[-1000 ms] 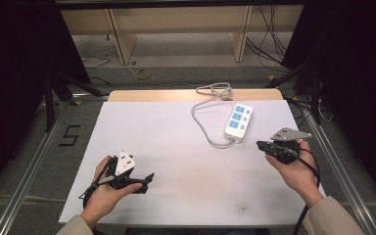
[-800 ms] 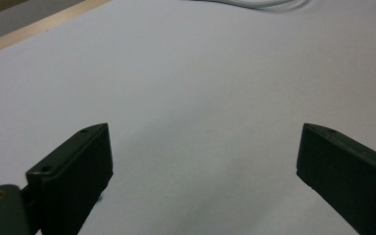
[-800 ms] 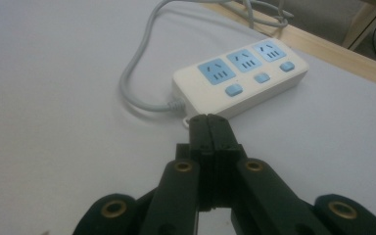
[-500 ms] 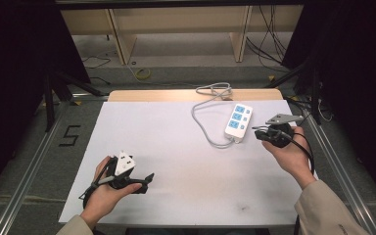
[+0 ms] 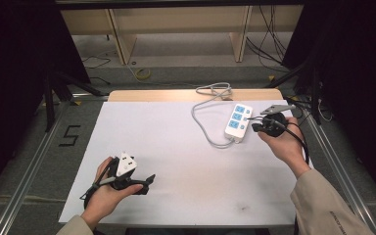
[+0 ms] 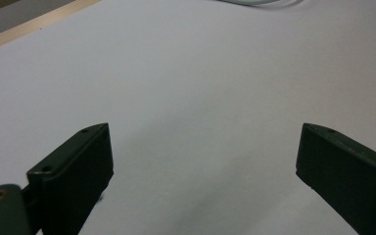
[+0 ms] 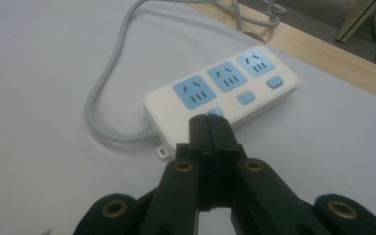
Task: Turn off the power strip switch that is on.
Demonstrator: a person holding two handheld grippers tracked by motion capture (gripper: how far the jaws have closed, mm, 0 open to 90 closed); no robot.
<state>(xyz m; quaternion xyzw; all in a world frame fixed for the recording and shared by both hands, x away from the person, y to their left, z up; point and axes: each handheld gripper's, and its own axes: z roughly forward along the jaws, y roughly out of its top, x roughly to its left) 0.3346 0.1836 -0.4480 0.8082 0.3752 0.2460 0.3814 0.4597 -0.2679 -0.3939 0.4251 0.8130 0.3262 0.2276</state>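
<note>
At the near left of the white table point(image 5: 176, 161), the left gripper point(image 5: 147, 180) rests low with its jaws spread wide and nothing between them. Toward the far right lies a white power strip point(image 5: 238, 122) with blue sockets, its grey cord point(image 5: 203, 122) looping leftward. Just beside it, the right gripper point(image 5: 255, 125) is clenched empty, tips by the strip's near edge.

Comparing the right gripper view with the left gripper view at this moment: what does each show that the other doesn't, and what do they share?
Right gripper view: the power strip with three blue sockets and blue switches, right gripper shut with its tips at the nearest switch.

Left gripper view: the left gripper open wide, nothing between its jaws.

Both: the white table cover, the wooden table edge and grey cord.
</note>
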